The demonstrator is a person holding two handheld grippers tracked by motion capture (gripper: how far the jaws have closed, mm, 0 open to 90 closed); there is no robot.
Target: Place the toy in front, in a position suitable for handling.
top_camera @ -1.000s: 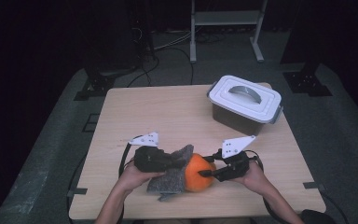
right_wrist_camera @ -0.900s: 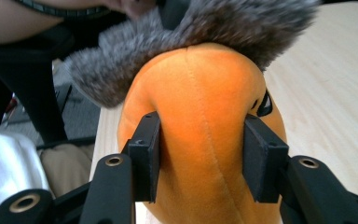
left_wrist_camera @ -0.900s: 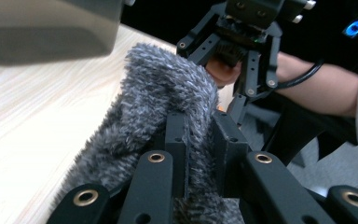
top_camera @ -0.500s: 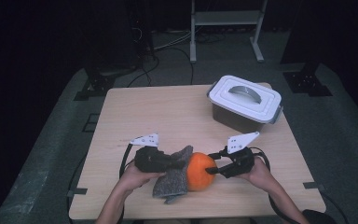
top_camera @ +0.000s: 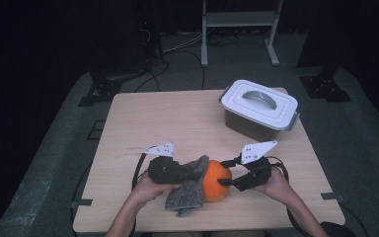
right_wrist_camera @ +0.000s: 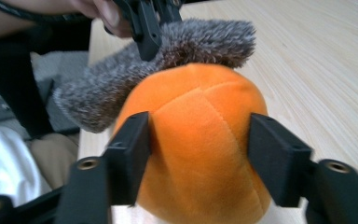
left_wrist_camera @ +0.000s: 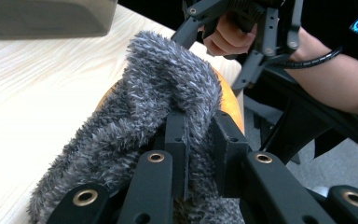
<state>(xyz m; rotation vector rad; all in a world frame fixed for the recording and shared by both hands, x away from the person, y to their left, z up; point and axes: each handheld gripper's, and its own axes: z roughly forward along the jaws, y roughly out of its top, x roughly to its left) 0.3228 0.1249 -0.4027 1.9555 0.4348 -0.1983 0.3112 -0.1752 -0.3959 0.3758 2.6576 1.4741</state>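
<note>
An orange plush ball (top_camera: 214,180) lies near the table's front edge, with a grey furry cloth (top_camera: 185,195) draped on its left side. My left gripper (top_camera: 200,170) is shut on a fold of that cloth (left_wrist_camera: 168,70), against the ball (left_wrist_camera: 226,100). From the right, my right gripper (top_camera: 224,180) has the ball (right_wrist_camera: 200,135) between its jaws. Those jaws have just been opening, and both pads still touch the plush. The cloth (right_wrist_camera: 191,42) hangs over the ball's far side.
A grey lidded box (top_camera: 259,108) with a handle stands at the back right of the wooden table (top_camera: 177,123). A metal stand and cables are on the dark floor beyond the table.
The right gripper's jaws have spread a little on the orange ball. Both hands, the ball and the cloth have stayed almost where they were.
</note>
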